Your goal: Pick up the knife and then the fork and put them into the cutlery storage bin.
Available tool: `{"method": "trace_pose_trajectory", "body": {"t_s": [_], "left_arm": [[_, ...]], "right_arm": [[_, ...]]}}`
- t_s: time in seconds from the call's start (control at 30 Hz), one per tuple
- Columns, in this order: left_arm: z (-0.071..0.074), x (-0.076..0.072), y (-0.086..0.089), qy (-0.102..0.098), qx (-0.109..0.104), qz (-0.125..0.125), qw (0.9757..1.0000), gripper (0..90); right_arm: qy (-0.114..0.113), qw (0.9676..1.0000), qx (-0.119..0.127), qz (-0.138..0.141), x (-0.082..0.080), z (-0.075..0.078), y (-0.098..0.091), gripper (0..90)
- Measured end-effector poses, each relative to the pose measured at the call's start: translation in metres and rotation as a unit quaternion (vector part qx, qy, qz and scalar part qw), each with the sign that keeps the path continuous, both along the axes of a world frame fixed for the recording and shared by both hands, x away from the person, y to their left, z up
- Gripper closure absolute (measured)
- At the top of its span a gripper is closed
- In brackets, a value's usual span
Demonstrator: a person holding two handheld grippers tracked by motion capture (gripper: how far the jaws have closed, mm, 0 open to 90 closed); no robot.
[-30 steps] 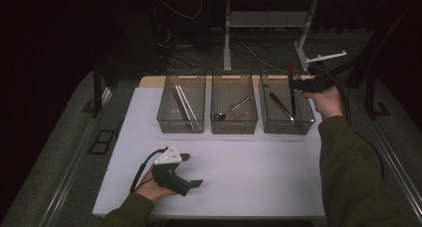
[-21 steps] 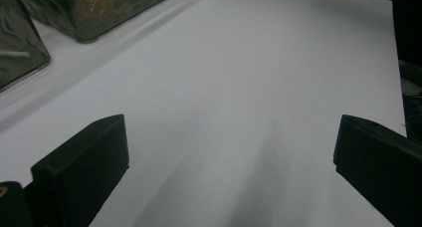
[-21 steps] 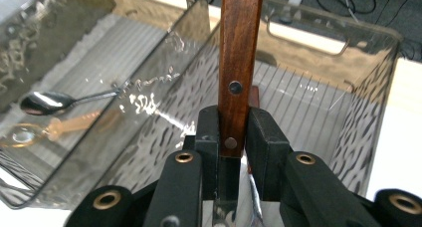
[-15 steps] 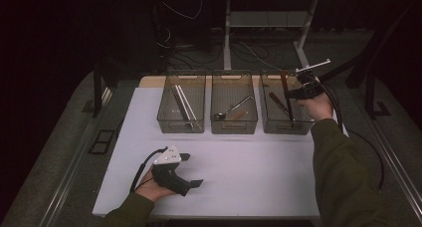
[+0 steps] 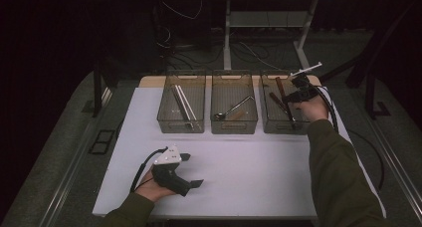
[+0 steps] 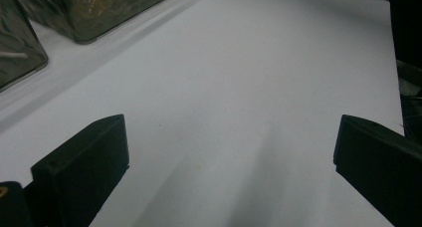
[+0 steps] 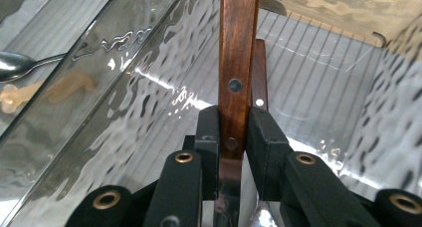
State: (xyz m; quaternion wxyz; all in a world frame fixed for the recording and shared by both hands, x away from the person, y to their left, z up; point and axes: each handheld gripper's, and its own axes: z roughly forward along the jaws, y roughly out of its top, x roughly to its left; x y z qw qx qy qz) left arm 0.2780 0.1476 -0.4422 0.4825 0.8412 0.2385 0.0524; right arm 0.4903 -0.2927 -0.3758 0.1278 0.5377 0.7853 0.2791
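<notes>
One wooden-handled knife [image 7: 238, 62], clamped between the right gripper's [image 7: 232, 137] jaws, has sunk from above the right-hand bin [image 5: 298, 127] toward a second knife [image 5: 275, 98] inside, so release looks near, while the left gripper [image 5: 188, 170] rests wide open on the white mat [image 5: 249, 172].

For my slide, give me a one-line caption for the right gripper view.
Right gripper clamps a wooden-handled knife above the clear right-hand bin, where another wooden handle lies.
</notes>
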Motion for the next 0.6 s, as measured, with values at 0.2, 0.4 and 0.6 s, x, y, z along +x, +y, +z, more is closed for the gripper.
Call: {"method": "trace_pose_trajectory", "body": {"t_s": [0.2,0.4,0.6], "left_arm": [[0.0,0.0,0.0,0.001,-0.001,-0.001,1.0,0.0],[0.0,0.0,0.001,0.0,-0.001,-0.001,1.0,0.0],[0.0,0.0,0.001,-0.001,0.001,0.001,1.0,0.0]], "right_arm": [[0.003,0.9999,-0.009,-0.003,0.006,-0.01,0.008,75.4],[-0.009,0.9999,0.004,-0.012,0.004,-0.01,0.007,56.3],[-0.051,0.9981,0.034,-0.008,-0.007,-0.001,-0.002,41.2]]}}
